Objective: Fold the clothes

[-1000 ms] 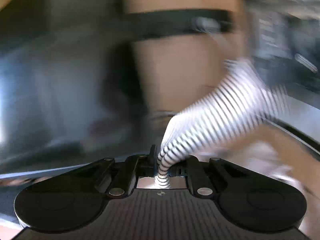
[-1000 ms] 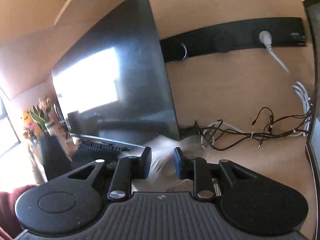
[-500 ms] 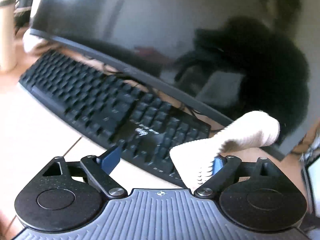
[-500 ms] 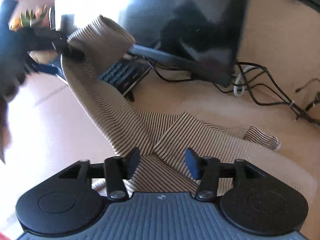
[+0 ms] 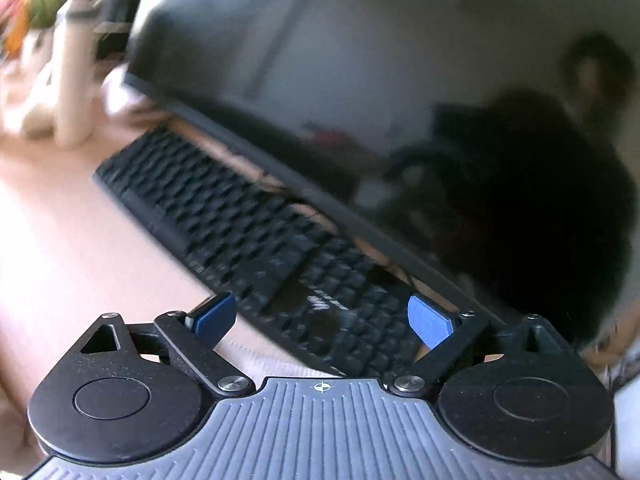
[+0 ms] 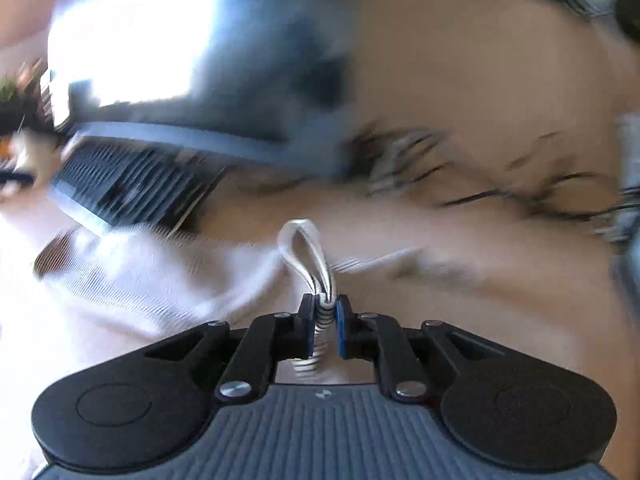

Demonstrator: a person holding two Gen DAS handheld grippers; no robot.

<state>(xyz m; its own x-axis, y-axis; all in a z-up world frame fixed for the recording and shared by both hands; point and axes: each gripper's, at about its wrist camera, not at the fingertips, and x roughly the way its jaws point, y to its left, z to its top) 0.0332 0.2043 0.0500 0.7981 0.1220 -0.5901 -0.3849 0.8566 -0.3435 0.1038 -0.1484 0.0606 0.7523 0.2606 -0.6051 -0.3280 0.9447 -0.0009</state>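
Striped cream-and-black knit garment (image 6: pixel 132 280) is lying spread on the pale wooden desk (image 6: pixel 460 300), stretching away to the left of the right gripper (image 6: pixel 325 316), whose jaws are closing on a pinched-up loop of its edge. That puts the right hand on the cloth, its bulk running leftward toward the black keyboard (image 5: pixel 256 240). Over that keyboard, the left gripper (image 5: pixel 322 316) is opening wide with nothing between its blue pads, so it is probably the free hand for the far edge.
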